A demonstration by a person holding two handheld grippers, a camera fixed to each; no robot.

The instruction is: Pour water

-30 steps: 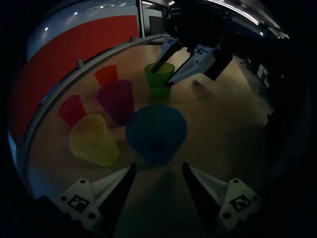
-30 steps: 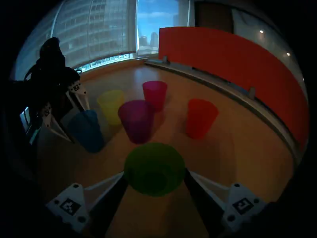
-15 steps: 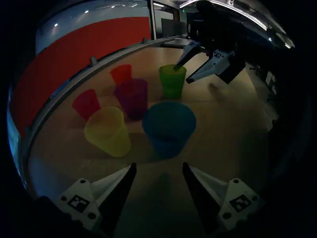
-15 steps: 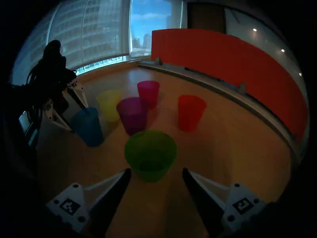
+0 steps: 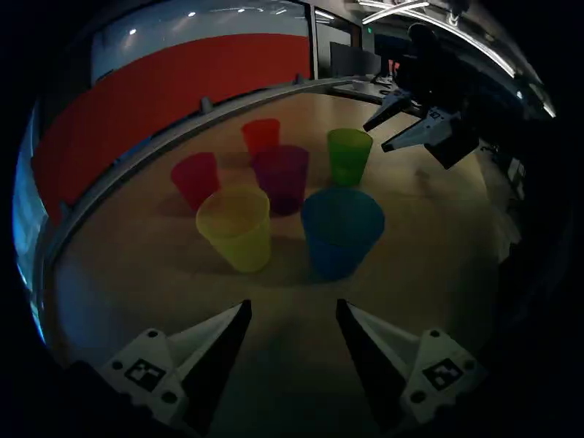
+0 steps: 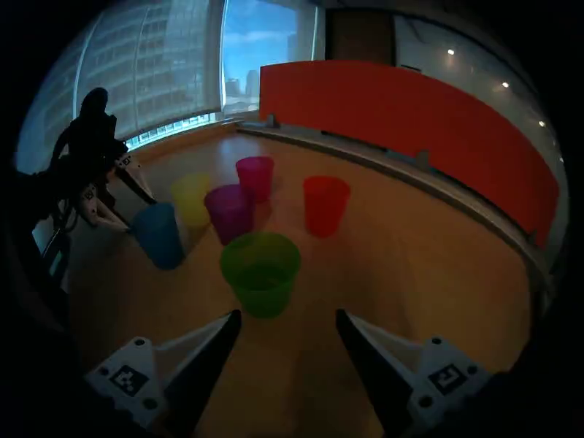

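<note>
Several coloured plastic cups stand upright in a cluster on a wooden table [image 6: 409,292]. In the left gripper view my left gripper [image 5: 292,315] is open with nothing in it, a short way back from the blue cup [image 5: 342,232] and the yellow cup [image 5: 235,228]. Behind them stand a purple cup [image 5: 282,177], a green cup [image 5: 349,155], a red cup [image 5: 260,135] and a magenta cup [image 5: 196,178]. In the right gripper view my right gripper [image 6: 288,325] is open, with the green cup [image 6: 260,273] standing free just ahead of its tips. The blue cup [image 6: 158,235] is to the left.
A red partition [image 6: 416,117] with a rail runs along the table's far side. Large windows [image 6: 168,66] lie behind. The other gripper [image 5: 377,137], open, hangs beyond the green cup in the left gripper view. In the right gripper view the other gripper [image 6: 139,213] sits beside the blue cup.
Both grippers have drawn back from the cups. The green cup, between the right gripper's fingers a second ago, now stands free ahead of them; the blue cup is farther from the left fingers.
</note>
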